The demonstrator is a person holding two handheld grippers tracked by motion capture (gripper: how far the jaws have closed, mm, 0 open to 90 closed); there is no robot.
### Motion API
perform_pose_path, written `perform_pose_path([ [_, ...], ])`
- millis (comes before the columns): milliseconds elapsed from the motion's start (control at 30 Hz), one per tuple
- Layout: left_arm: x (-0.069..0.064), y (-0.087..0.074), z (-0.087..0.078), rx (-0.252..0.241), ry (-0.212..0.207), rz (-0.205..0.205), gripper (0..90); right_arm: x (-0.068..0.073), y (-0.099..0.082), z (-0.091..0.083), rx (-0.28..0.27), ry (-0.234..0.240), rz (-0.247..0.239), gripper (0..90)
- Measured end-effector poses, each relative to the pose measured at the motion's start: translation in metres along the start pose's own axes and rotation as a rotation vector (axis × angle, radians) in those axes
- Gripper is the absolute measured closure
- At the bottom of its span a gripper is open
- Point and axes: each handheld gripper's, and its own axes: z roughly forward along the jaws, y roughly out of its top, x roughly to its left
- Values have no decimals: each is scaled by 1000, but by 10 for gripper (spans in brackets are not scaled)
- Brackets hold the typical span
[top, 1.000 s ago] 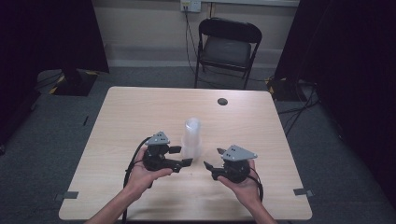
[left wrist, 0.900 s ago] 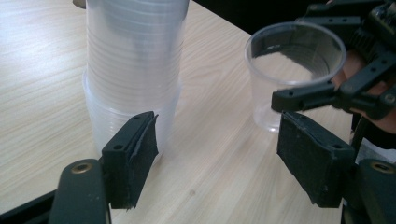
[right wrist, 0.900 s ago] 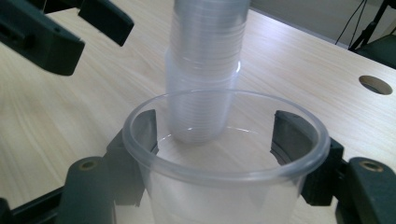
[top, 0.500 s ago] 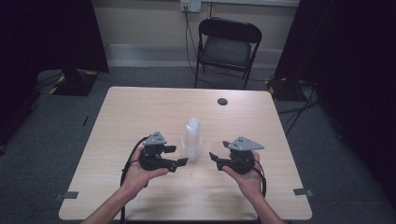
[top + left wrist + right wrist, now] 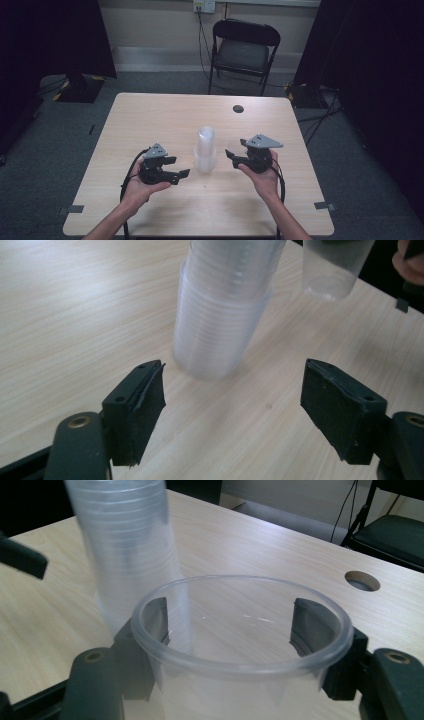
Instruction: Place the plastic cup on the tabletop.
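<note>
Cup stack (image 5: 205, 150) stands upright on bench (image 5: 150, 120), rims up. Right claw (image 5: 233, 154) grips a single clear cup (image 5: 240, 645) upright, mouth up; left claw (image 5: 181, 174) wide apart, holding nothing.

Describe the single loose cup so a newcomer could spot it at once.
On the light wooden table, find the tall stack of clear plastic cups at its middle. Beside it, the right tool grips one clear plastic cup, separate from the stack and lifted off the table.
</note>
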Motion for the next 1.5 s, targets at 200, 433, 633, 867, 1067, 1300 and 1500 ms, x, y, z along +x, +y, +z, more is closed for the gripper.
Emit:
perform_pose_path([
  [200,1,-12,-7,10,25,10,255,-12,3,4,-7,-39,16,312],
  [433,0,-19,-7,-3,38,31,250,-23,4,19,-8,-70,42,309],
  [633,-2,-24,-9,3,42,41,245,-30,2,33,-4,-70,85,307],
  [867,-1,-26,-9,29,52,55,243,-41,-4,54,12,-95,110,298],
  [1067,1,-33,-6,42,42,32,248,-45,-9,67,15,-97,138,287],
  [1300,4,-35,-8,32,51,18,248,-45,-11,81,30,-97,142,285],
  [1500,3,-37,-5,40,45,24,248,-46,-15,89,41,-109,132,285],
])
